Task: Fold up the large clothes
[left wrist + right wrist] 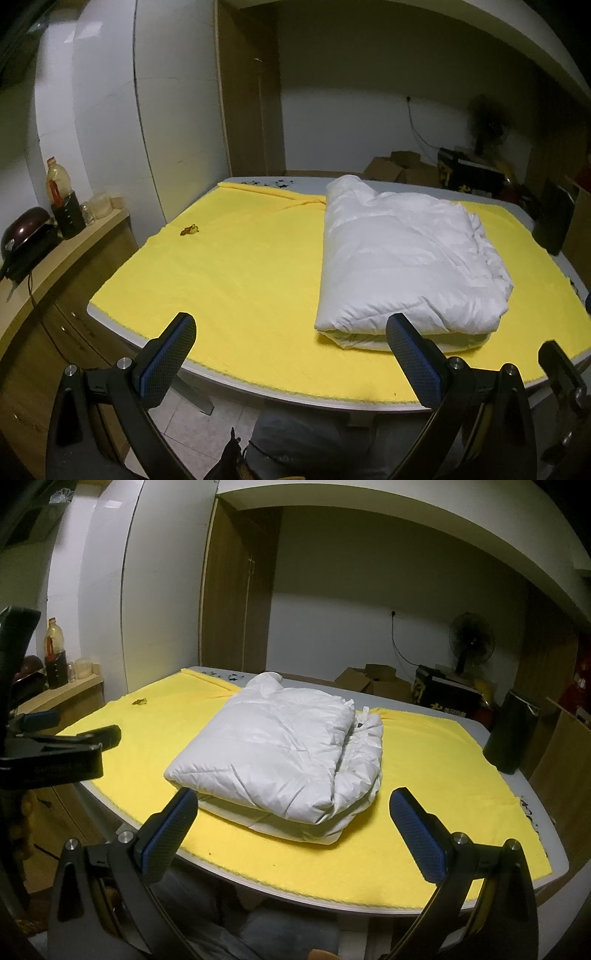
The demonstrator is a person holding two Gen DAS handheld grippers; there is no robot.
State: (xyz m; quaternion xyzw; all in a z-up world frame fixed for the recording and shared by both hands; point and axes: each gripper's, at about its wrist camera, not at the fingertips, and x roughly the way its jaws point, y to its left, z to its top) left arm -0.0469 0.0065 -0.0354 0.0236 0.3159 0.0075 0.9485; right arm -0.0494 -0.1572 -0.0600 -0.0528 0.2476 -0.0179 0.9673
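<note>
As the white padded jacket (pixel 280 746) lies folded, little is judged left.
It is seen ahead of both spread, empty grippers, left gripper (pixel 291 354) and right gripper (pixel 295 830), on the yellow cloth (pixel 229 266).

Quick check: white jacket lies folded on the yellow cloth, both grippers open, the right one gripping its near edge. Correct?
Not quite. In the right wrist view the right gripper is open but grips nothing; it is short of the folded white jacket. The yellow cloth and open left gripper are as stated.
</note>
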